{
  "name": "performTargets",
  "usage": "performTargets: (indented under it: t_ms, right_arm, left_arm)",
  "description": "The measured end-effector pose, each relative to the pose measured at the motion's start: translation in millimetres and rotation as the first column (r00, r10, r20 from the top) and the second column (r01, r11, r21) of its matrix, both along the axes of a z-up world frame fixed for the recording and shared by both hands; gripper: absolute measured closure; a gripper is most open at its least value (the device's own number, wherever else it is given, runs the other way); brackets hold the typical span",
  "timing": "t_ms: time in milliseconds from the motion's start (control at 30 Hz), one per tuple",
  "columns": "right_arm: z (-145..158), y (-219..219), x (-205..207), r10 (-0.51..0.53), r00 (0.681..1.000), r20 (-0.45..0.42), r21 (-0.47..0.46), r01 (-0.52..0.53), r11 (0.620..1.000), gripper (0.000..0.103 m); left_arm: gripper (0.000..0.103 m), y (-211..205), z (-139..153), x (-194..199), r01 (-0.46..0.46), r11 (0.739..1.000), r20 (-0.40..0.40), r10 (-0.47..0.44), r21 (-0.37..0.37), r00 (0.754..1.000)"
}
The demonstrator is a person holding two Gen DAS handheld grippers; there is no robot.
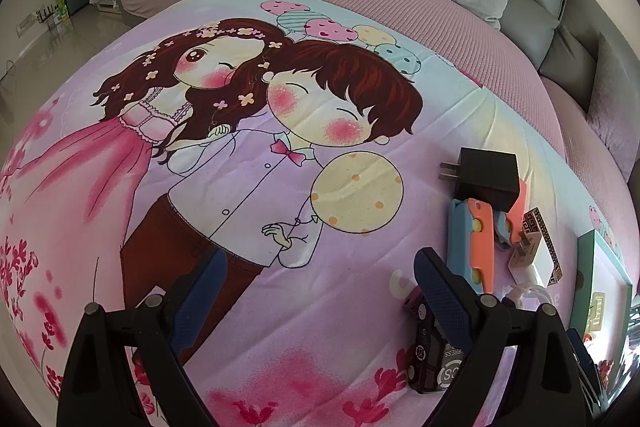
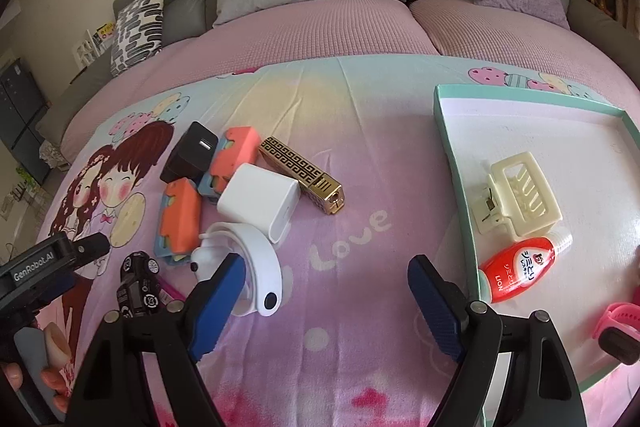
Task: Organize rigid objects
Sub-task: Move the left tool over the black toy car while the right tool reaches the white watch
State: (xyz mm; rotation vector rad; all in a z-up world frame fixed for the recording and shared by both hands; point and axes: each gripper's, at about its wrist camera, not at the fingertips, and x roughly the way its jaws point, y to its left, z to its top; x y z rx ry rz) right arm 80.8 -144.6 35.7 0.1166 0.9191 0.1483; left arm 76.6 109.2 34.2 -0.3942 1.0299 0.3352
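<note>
We note the hair clip [image 2: 516,193] and red bottle [image 2: 516,269] lie in the tray [image 2: 452,151], while at 9 o'clock of it the chargers, gold lighter [image 2: 302,175] and toys remain unsorted, with the left gripper [image 1: 320,291] and right gripper [image 2: 328,291] both wide apart and empty.

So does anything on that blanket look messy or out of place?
Yes. The small things on the blanket lie in a jumble: the black plug leans on an orange and blue block, and the white charger sits half on top of it. Only the hair clip and red bottle are in the tray.
</note>
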Motion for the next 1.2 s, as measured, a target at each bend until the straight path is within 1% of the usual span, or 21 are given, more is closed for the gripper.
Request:
performTargets:
  t_ms: [167, 267, 367, 500, 533, 600, 667, 700, 767, 800, 867, 900, 967, 1033, 1200]
  right_arm:
    - [-1.1, 21.7, -2.6, 0.093, 0.996, 0.003, -0.015, -0.093, 0.996, 0.017]
    - [-2.9, 30.3, -3.5, 0.121, 0.993, 0.008, -0.027, -0.121, 0.992, 0.017]
    - [-2.9, 27.8, -3.8, 0.104, 0.994, 0.016, -0.026, -0.103, 0.994, 0.018]
    - [-0.6, 11.8, -2.2, 0.037, 0.999, 0.026, -0.018, -0.037, 0.999, 0.021]
    - [-1.0, 7.9, -1.6, 0.022, 0.999, 0.025, -0.008, -0.022, 1.0, 0.023]
    - [-2.8, 2.0, 0.3, 0.006, 1.0, 0.016, 0.024, -0.006, 1.0, 0.033]
    - [-6.7, -0.2, 2.5, 0.003, 1.0, -0.001, 0.059, -0.003, 0.998, 0.048]
    - [-9.7, 0.0, 3.9, 0.007, 1.0, -0.015, 0.073, -0.006, 0.997, 0.051]
    - [-14.3, 1.8, 5.0, 0.016, 0.999, -0.034, 0.084, -0.013, 0.996, 0.061]
    - [-15.1, 2.7, 5.2, 0.018, 0.999, -0.036, 0.085, -0.015, 0.996, 0.064]
    - [-15.5, 3.2, 5.1, 0.02, 0.999, -0.037, 0.093, -0.016, 0.996, 0.074]
    - [-16.2, 3.0, 5.3, 0.022, 0.999, -0.04, 0.101, -0.018, 0.995, 0.077]
    - [-18.5, 2.1, 6.0, 0.024, 0.998, -0.059, 0.115, -0.017, 0.993, 0.09]
    - [-20.6, 0.7, 6.4, 0.02, 0.997, -0.081, 0.123, -0.01, 0.992, 0.092]
    - [-19.9, -7.9, 2.7, 0.005, 0.992, -0.123, 0.163, 0.015, 0.987, 0.092]
  left_arm:
    - [0.008, -1.2, 0.9, -0.1, 0.005, 1.0, 0.001, -0.005, 0.002, 1.0]
    - [0.008, -1.6, 0.4, 0.0, 0.007, 1.0, -0.002, -0.007, 0.002, 1.0]
    - [0.008, -1.1, -0.3, -0.2, 0.004, 1.0, -0.004, -0.004, -0.001, 1.0]
    - [0.008, -0.3, -0.5, -0.9, 0.001, 1.0, -0.002, -0.001, -0.003, 1.0]
    - [0.008, -0.2, -0.8, -0.7, 0.001, 1.0, -0.003, -0.001, -0.003, 1.0]
    - [0.008, -0.1, -1.7, -0.1, 0.001, 1.0, -0.005, -0.001, -0.003, 1.0]
    - [0.008, -0.4, -2.3, 0.4, 0.002, 1.0, -0.007, -0.002, -0.003, 1.0]
    - [0.008, -0.6, -2.1, 0.5, 0.003, 1.0, -0.007, -0.003, -0.003, 1.0]
    - [0.008, -1.0, -1.7, 0.5, 0.003, 1.0, -0.005, -0.003, -0.002, 1.0]
    - [0.008, -1.0, -1.6, 0.5, 0.003, 1.0, -0.005, -0.003, -0.002, 1.0]
    - [0.008, -1.1, -1.7, 0.2, 0.002, 1.0, -0.006, -0.002, -0.002, 1.0]
    - [0.008, -1.0, -1.9, 0.3, 0.001, 1.0, -0.007, -0.001, -0.002, 1.0]
    - [0.008, -1.1, -2.3, 0.3, 0.0, 1.0, -0.008, 0.0, -0.003, 1.0]
    - [0.008, -1.5, -2.5, 0.5, 0.001, 1.0, -0.009, -0.001, -0.002, 1.0]
    - [0.008, -2.1, -3.0, 0.5, 0.0, 1.0, -0.01, 0.0, 0.0, 1.0]
